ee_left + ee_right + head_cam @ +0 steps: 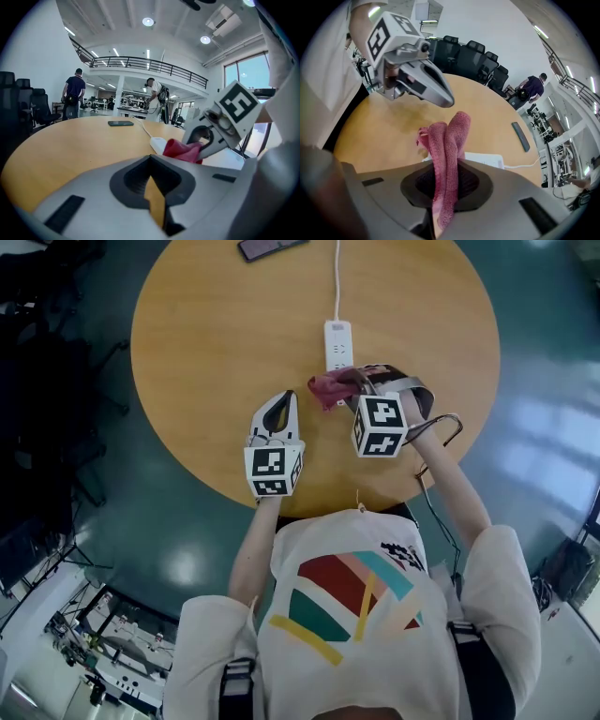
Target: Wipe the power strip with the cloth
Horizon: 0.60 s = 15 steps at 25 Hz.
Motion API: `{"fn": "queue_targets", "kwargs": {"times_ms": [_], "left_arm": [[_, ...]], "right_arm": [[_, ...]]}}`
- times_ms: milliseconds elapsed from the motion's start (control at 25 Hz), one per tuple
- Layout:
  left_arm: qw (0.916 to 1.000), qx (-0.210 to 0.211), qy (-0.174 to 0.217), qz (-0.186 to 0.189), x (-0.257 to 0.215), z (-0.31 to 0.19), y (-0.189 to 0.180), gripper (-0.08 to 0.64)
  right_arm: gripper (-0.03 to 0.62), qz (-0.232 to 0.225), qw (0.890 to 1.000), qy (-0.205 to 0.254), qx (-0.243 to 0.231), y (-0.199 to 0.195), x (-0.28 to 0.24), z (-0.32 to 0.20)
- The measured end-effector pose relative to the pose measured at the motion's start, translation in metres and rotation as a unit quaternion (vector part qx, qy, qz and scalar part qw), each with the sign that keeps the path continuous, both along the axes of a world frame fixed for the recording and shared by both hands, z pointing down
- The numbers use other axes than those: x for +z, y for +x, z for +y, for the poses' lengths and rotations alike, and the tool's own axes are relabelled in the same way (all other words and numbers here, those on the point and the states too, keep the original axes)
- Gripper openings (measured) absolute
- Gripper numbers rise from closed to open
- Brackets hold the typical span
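A white power strip [338, 343] lies on the round wooden table [206, 334], its cord running to the far edge. My right gripper [359, 385] is shut on a pink-red cloth [330, 388] that bunches just at the strip's near end; whether it touches the strip I cannot tell. In the right gripper view the cloth [449, 147] stands up between the jaws, with the strip [486, 161] behind it. My left gripper [280, 405] hovers to the left of the cloth, jaws together and holding nothing. From the left gripper view the cloth [183, 151] and strip [158, 143] lie ahead to the right.
A dark phone [267, 247] lies at the table's far edge. Black office chairs [474, 55] stand beyond the table, and people stand far off in the room. The near table edge is right under my grippers.
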<state>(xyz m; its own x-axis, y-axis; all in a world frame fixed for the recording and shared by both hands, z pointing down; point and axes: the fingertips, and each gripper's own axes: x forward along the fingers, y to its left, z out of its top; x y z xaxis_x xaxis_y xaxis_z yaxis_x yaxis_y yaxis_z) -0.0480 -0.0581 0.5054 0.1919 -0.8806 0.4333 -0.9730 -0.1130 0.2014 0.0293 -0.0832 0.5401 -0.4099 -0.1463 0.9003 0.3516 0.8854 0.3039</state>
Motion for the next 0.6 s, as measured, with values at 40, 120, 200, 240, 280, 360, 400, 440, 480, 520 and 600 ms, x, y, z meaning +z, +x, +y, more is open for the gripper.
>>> {"fn": "queue_targets", "kwargs": {"times_ms": [40, 120, 200, 240, 280, 360, 400, 440, 480, 520, 600], "left_arm": [[1.0000, -0.001, 0.002, -0.002, -0.003, -0.001, -0.004, 0.034], [0.9999, 0.005, 0.006, -0.011, -0.012, -0.007, -0.004, 0.034], [0.9994, 0.023, 0.015, -0.021, -0.024, -0.018, 0.005, 0.034], [0.9989, 0.035, 0.020, -0.025, -0.028, -0.024, 0.011, 0.034], [0.9982, 0.047, 0.025, -0.028, -0.032, -0.030, 0.017, 0.034], [0.9962, 0.073, 0.031, -0.035, -0.037, -0.042, 0.030, 0.034], [0.9948, 0.088, 0.032, -0.040, -0.037, -0.048, 0.037, 0.034], [0.9932, 0.103, 0.030, -0.046, -0.035, -0.054, 0.044, 0.034], [0.9912, 0.118, 0.026, -0.054, -0.030, -0.059, 0.050, 0.034], [0.9892, 0.131, 0.020, -0.062, -0.023, -0.063, 0.055, 0.034], [0.9863, 0.149, 0.008, -0.071, -0.012, -0.070, 0.065, 0.034]], "right_arm": [[0.040, 0.000, 1.000, -0.005, 0.003, 0.002, -0.001, 0.010], [0.038, -0.001, 1.000, -0.012, 0.010, 0.008, -0.006, 0.025], [0.038, -0.001, 1.000, -0.014, 0.017, 0.015, -0.011, 0.033], [0.038, -0.001, 1.000, -0.016, 0.020, 0.017, -0.012, 0.036], [0.038, -0.001, 1.000, -0.019, 0.023, 0.019, -0.012, 0.039], [0.038, 0.000, 0.999, -0.022, 0.027, 0.021, -0.011, 0.042], [0.039, 0.000, 0.999, -0.021, 0.027, 0.021, -0.010, 0.044], [0.039, -0.001, 0.999, -0.020, 0.027, 0.020, -0.009, 0.045], [0.038, -0.001, 0.999, -0.020, 0.026, 0.020, -0.009, 0.046], [0.039, -0.002, 0.999, -0.024, 0.028, 0.020, -0.009, 0.047], [0.038, -0.016, 0.997, -0.046, 0.055, 0.026, -0.016, 0.044]]}}
